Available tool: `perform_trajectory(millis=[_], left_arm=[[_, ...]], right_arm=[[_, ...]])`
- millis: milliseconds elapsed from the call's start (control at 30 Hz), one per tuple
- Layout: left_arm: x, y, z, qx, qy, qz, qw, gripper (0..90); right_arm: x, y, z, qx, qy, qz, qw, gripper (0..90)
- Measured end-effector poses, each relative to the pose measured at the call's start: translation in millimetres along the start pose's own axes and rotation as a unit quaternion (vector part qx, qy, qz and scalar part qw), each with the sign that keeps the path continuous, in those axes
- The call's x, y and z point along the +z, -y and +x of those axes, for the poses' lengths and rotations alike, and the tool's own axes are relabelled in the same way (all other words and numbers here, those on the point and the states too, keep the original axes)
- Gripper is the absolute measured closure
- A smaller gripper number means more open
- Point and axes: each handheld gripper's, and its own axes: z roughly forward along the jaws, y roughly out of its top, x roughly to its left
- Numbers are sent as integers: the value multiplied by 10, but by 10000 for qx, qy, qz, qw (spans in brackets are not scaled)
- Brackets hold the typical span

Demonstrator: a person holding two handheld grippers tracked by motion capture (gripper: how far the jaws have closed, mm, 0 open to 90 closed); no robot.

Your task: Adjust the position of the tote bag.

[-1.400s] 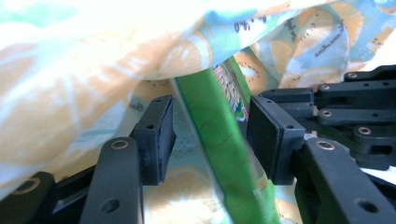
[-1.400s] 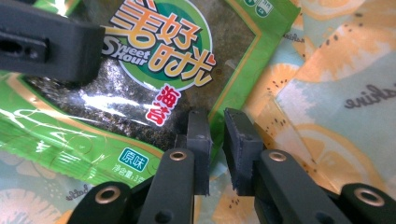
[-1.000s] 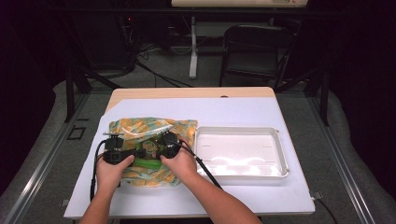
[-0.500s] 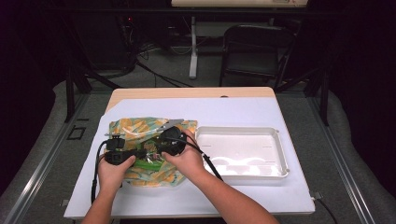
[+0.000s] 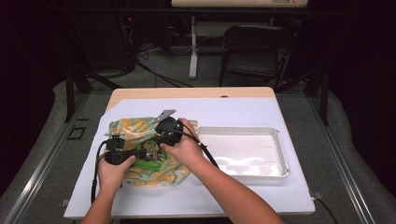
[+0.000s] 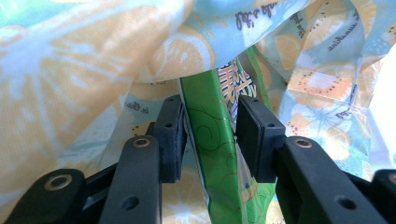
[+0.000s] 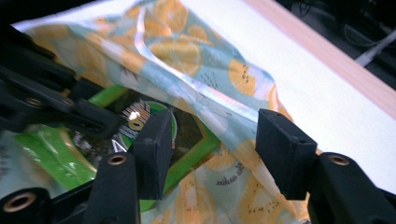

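The left claw (image 6: 208, 135) grips the green packet (image 6: 212, 154) edge under the bag (image 6: 93, 56); the right claw (image 7: 210, 144), just opened, hangs released above the bag's rim.

Left claw (image 5: 140, 153) level, jaws part-closed; right claw (image 5: 156, 136) tilted down, jaws just opened wide.
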Motion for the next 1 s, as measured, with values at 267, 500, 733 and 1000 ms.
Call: perform_trajectory(millis=[267, 500, 733, 1000], left_arm=[[-1, -1, -6, 9, 9, -37, 10000, 631], [-16, -3, -8, 7, 9, -99, 10000, 641], [-36, -1, -32, 43, -13, -169, 9998, 650], [-139, -17, -74, 141, 78, -346, 9993, 699]], right_arm=[[308, -13, 5, -75, 74, 286, 9995, 432], [483, -54, 29, -168, 178, 465, 9986, 733], [558, -156, -68, 111, 220, 442, 9987, 897], [538, -265, -162, 328, 372, 304, 9983, 899]])
